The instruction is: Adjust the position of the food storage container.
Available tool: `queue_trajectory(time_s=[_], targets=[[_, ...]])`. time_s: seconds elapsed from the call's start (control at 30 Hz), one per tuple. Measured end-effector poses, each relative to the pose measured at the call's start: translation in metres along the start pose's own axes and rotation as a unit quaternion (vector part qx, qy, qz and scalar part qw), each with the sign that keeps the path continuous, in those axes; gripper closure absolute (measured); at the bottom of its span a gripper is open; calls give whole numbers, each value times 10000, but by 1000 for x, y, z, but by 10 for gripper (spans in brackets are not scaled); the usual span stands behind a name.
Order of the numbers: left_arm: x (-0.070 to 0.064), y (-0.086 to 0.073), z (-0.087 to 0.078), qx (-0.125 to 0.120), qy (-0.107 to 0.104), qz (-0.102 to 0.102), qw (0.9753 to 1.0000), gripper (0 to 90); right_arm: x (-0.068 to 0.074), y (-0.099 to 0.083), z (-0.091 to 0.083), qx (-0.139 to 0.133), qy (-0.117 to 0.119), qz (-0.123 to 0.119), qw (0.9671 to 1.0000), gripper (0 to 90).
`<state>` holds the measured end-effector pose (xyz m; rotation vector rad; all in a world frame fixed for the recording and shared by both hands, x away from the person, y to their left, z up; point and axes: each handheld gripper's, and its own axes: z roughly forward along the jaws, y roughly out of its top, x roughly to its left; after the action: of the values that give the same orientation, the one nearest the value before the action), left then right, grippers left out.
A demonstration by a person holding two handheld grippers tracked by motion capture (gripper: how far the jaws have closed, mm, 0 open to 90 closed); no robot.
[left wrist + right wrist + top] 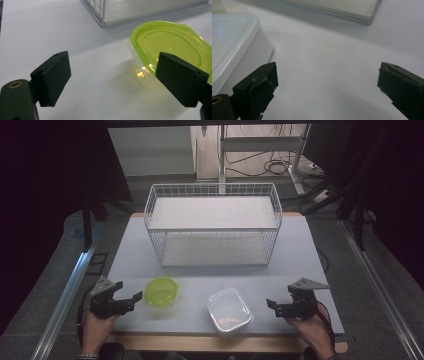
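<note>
Two hands are holding the left gripper (129, 291) and right gripper (271, 304), jaws spread wide and gripping nothing, at the table's (300, 245) near edge. Between them, in front of the wire basket (214, 222), are sitting a green-lidded container (161, 291) and a clear-lidded container (229, 310).

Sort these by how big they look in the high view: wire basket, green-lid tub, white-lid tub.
1. wire basket, biggest by far.
2. white-lid tub.
3. green-lid tub, a bit smaller. Both tubs lie about equally near the camera, so that order seems fair.
</note>
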<state>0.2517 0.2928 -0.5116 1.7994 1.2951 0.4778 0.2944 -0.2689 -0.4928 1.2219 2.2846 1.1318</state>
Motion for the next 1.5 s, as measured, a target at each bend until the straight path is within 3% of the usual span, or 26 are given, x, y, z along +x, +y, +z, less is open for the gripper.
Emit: queue_trajectory(time_s=[0.03, 0.13, 0.2, 0.3, 0.4, 0.6, 0.7, 0.83, 1.03, 1.1, 1.2, 1.33, 1.37, 1.4, 1.5], targets=[[3, -1, 1, 59, -118, -144, 9998, 84, 2, 0, 1, 27, -34, -5, 10000, 56], [6, -1, 0, 122, 2, -108, 9999, 50, 3, 2, -2, -138, -65, 72, 9999, 90], [8, -1, -3, 21, -110, -151, 9998, 28, 2, 4, -5, -254, -102, 141, 9995, 110], [10, 0, -6, -50, -161, -252, 9995, 40, -1, 4, -4, -276, -41, 255, 9993, 126], [8, 2, -7, -84, -112, -205, 9997, 78, -4, 3, -1, -160, 13, 340, 9993, 146], [6, 3, -8, -104, -123, -137, 9998, 130, -5, 3, 1, -96, 69, 291, 9995, 177], [4, 5, -10, -153, -169, -119, 9997, 212, -6, 4, 2, -73, 80, 256, 9996, 197], [-4, 9, -14, -236, -252, 64, 9994, 303, -8, 4, 3, -63, 114, 237, 9996, 242], [-27, 18, -15, -409, -592, 211, 9972, 505, -7, 5, 4, -90, 136, 116, 9998, 268], [-38, 22, -14, -418, -705, 333, 9961, 533, -7, 5, 3, -99, 128, 113, 9998, 269], [-55, 26, -7, -330, -922, 512, 9939, 683, -6, 5, 4, -99, 132, 100, 9998, 270], [-64, 27, 1, -220, -1079, 536, 9925, 823, -4, 6, 5, -56, 159, 61, 9998, 270], [-68, 27, 5, -170, -1142, 557, 9917, 823, -4, 5, 6, -38, 158, 27, 9999, 270], [-73, 27, 11, -120, -1201, 617, 9908, 890, -2, 5, 8, 10, 173, 1, 9998, 270], [-84, 29, 21, -20, -1299, 709, 9890, 896, -1, 6, 10, 29, 191, -48, 9998, 269]])
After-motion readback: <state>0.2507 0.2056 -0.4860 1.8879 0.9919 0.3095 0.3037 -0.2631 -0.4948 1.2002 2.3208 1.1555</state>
